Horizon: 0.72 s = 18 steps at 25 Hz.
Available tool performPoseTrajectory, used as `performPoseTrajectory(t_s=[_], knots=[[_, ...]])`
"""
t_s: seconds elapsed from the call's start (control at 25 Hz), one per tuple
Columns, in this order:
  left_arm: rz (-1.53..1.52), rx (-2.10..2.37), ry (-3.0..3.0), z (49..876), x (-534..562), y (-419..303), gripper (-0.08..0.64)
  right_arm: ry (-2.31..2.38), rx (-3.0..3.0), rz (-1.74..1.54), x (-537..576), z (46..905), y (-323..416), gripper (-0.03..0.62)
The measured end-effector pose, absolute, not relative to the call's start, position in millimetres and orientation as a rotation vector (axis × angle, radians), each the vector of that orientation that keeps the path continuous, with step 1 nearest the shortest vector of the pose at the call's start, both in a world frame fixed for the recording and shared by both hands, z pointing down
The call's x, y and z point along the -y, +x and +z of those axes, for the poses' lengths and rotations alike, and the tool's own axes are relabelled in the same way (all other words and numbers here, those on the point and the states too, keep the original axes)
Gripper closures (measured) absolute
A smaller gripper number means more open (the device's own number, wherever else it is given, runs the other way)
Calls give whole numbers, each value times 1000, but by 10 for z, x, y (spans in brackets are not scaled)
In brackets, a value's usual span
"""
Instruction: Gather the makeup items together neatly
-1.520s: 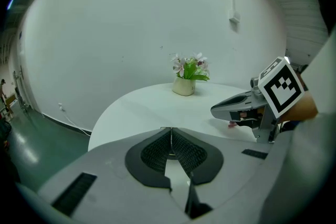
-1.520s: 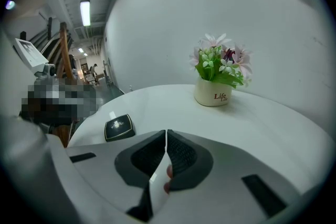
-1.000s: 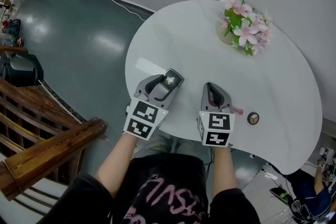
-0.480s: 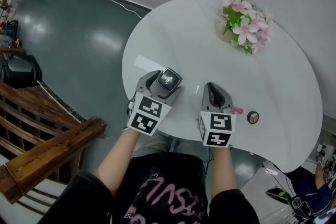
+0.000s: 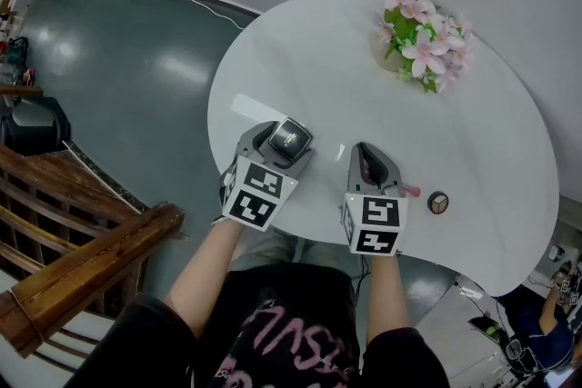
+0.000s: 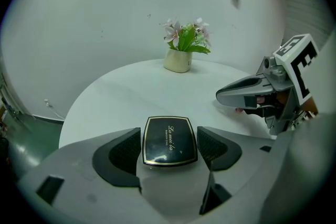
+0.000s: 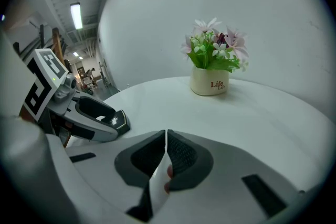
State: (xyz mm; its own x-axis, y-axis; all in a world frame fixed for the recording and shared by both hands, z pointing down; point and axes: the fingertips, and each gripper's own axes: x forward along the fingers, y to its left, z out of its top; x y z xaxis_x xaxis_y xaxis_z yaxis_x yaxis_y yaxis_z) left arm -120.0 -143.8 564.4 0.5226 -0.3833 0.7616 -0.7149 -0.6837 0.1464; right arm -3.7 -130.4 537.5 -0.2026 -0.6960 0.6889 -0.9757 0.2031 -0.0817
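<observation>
While the makeup items are being gathered, the black square compact with a gold rim [image 5: 289, 138] is found lying flat, lid up, on the round white table [image 5: 473, 132], well apart from the cream pot of pink flowers [image 5: 393, 59] and towards the table edge opposite that pot. The left gripper [image 6: 169, 134] is tilted down over the compact. Its jaws have just been opening and stand wide, with 1 pad on each side of the compact and neither pressing on it. This is judged to be a release, with the compact left resting on the table.

The right gripper [image 7: 166, 136] is held with its jaws together and nothing is clamped between the pads. A slim pink item [image 5: 412, 192] lies just beside this gripper, and a small round gold-and-dark item [image 5: 438, 203] lies near it. Both are also well apart from the pot. The 3 items are judged not yet grouped, since the right gripper stands between the compact and the other 2.
</observation>
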Motion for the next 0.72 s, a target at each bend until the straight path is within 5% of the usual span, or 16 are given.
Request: performPoseTrajectory(t_s=[0.72], knots=[[1036,929,2260,5703,1465,-1205,249,1557,1968,715,1271,5378,4,521]])
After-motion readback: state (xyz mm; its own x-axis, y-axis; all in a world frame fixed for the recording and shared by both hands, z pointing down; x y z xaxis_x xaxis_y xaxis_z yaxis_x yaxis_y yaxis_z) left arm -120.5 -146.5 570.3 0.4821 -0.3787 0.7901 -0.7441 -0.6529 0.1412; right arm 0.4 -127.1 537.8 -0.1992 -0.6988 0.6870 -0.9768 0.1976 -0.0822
